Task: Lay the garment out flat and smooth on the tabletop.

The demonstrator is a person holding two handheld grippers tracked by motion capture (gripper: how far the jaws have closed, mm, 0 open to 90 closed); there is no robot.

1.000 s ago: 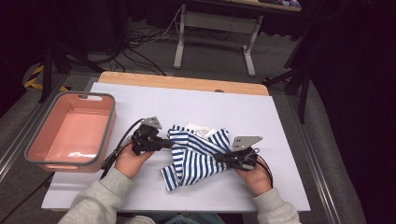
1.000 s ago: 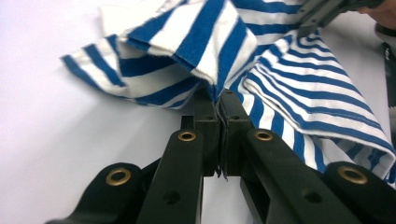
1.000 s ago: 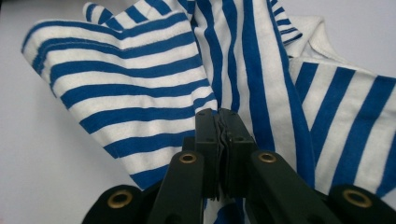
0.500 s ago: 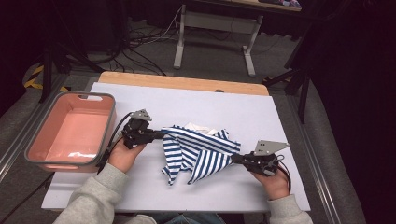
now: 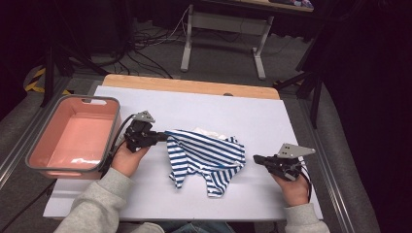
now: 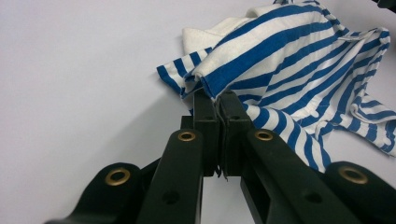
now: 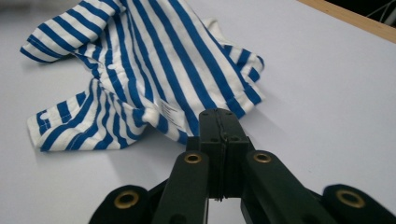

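High view: striped garment [image 5: 206, 155] mid-table [image 5: 291, 116], long axis left to right; pink bin [image 5: 34, 162] at left; dark floor, cables beyond.
Left gripper view: left gripper [image 6: 215, 100] clamped on garment's edge.
Right gripper view: right gripper [image 7: 219, 116] closed, empty, just beside the hem.

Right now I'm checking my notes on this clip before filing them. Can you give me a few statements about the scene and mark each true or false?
1. The left claw is clamped on an edge of the striped garment. True.
2. The right claw holds the garment. False: its jaws are shut on nothing, the cloth lying just beyond the tips.
3. The garment lies in the pink tub. False: it lies on the white tabletop, beside the tub.
4. The garment's stripes are blue and white. True.
5. The pink tub sits at the table's left side. True.
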